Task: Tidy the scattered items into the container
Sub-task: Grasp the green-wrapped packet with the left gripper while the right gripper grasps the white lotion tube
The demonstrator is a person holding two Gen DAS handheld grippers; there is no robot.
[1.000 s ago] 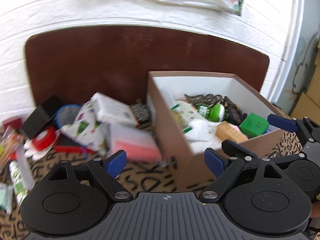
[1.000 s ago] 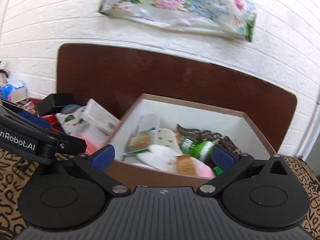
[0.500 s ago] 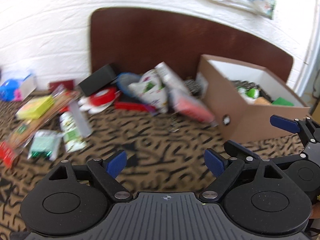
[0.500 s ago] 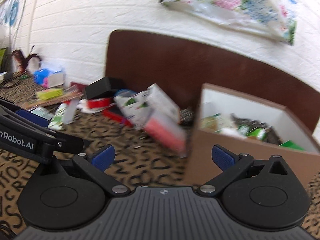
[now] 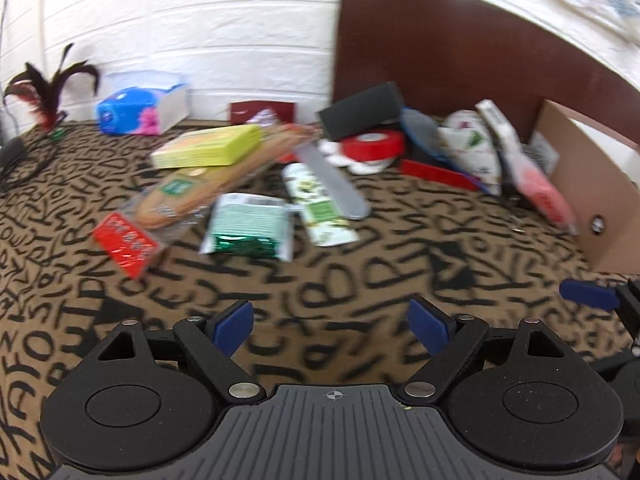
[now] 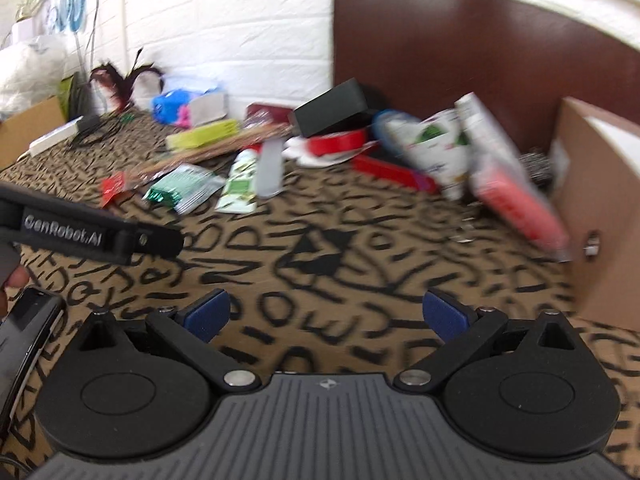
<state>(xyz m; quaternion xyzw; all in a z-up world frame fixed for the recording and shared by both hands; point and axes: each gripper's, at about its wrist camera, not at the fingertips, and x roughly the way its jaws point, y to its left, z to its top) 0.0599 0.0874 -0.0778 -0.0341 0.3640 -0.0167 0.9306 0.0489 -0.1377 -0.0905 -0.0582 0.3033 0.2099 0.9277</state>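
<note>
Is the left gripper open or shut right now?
Open: the left gripper has its blue pads wide apart, with nothing between them.

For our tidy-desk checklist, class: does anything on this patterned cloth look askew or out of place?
Yes. A pink packet and a white printed box lean tilted against the outside of the brown cardboard box rather than lying inside it. A grey flat strip lies crosswise over a green-and-white tube.

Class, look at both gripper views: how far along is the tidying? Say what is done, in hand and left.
Done: cannot be judged here; only the cardboard box's outer wall shows. In hand: nothing; the left gripper and right gripper are open and empty. Left: the yellow box, red tape roll, green packet and more lie scattered.
</note>
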